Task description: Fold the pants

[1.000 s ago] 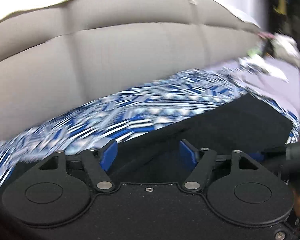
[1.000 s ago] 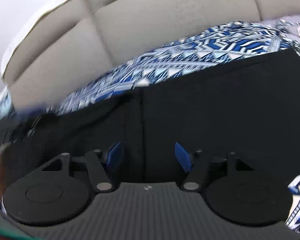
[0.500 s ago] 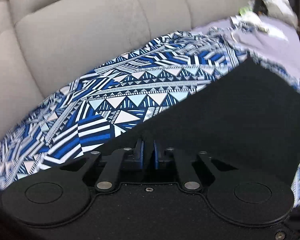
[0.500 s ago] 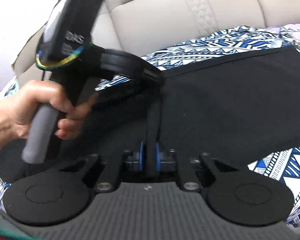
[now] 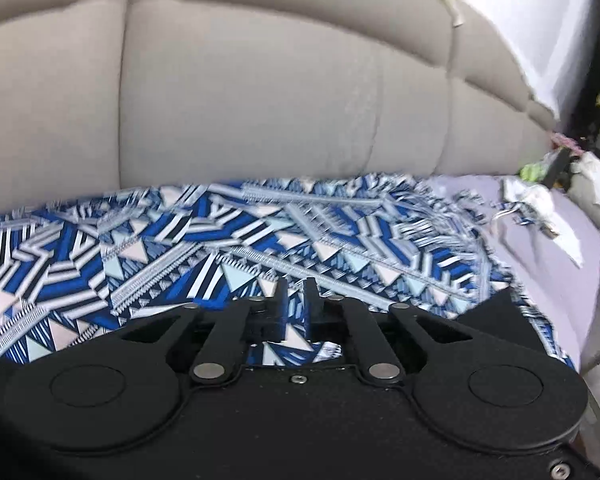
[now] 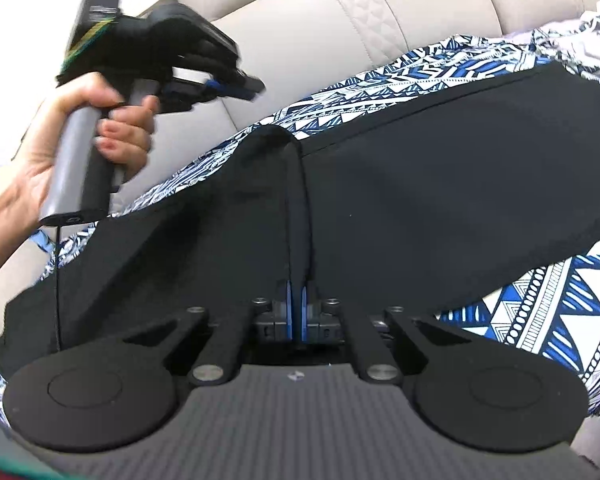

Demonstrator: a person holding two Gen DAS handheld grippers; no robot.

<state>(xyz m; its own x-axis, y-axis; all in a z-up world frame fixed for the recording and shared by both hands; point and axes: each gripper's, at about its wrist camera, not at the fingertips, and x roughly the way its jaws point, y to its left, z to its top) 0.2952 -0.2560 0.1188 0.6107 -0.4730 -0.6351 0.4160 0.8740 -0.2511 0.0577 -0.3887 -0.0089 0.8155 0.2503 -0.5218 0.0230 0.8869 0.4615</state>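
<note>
**Black pants (image 6: 440,168) pinched along a raised fold**

Lay spread on patterned cloth (image 5: 204,248) over the sofa (image 5: 260,92) seat. Clamped at a lifted ridge by the right gripper (image 6: 297,300), jaws just closed tight onto the fabric. Left gripper (image 5: 294,284) lifted clear of the pants, jaws just closed together on nothing. Judged soft, light and limp, likely to sag between holds; best taken at hems or waistband corners, both layers pinched together.

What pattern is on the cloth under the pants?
Blue, white and black geometric print cloth, clearest in the left wrist view.
</note>
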